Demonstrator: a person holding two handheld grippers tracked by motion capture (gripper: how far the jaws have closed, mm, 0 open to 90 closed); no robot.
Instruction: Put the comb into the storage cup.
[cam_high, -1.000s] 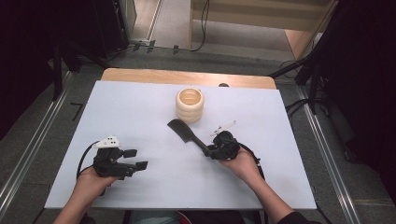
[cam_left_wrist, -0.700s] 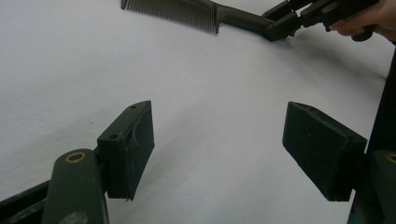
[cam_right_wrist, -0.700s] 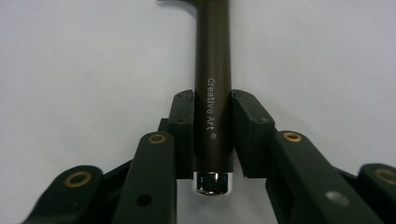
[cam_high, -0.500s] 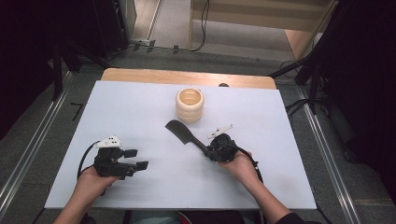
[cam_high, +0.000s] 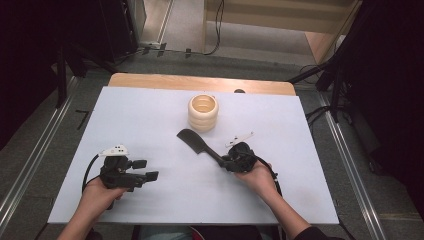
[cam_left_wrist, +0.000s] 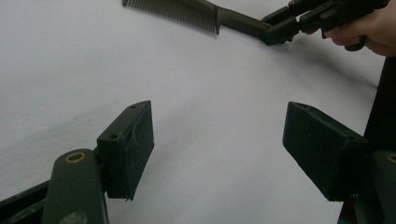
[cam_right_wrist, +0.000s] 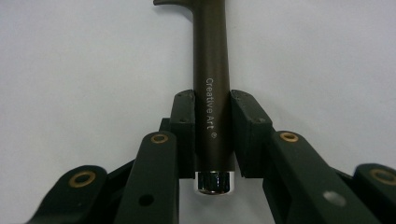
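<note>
Fingers (cam_right_wrist: 184, 135) of the right gripper (cam_high: 239, 159) are clamped on the round handle of a dark comb (cam_high: 196, 141), one pad on each side, with the handle's chrome end cap just behind them. The comb (cam_right_wrist: 212, 70) carries the words "Creative Art" along its handle. In the high view it points from the gripper toward 10 o'clock, its toothed end low over the white bench (cam_high: 150, 107). A cream ridged cup (cam_high: 203, 112) stands upright near the comb's tip, at about 12 o'clock from it and apart from it. The left gripper (cam_high: 131, 172) rests at 8 o'clock on the bench, its fingers (cam_left_wrist: 130, 144) spread wide with nothing between them, facing the comb (cam_left_wrist: 187, 9).
</note>
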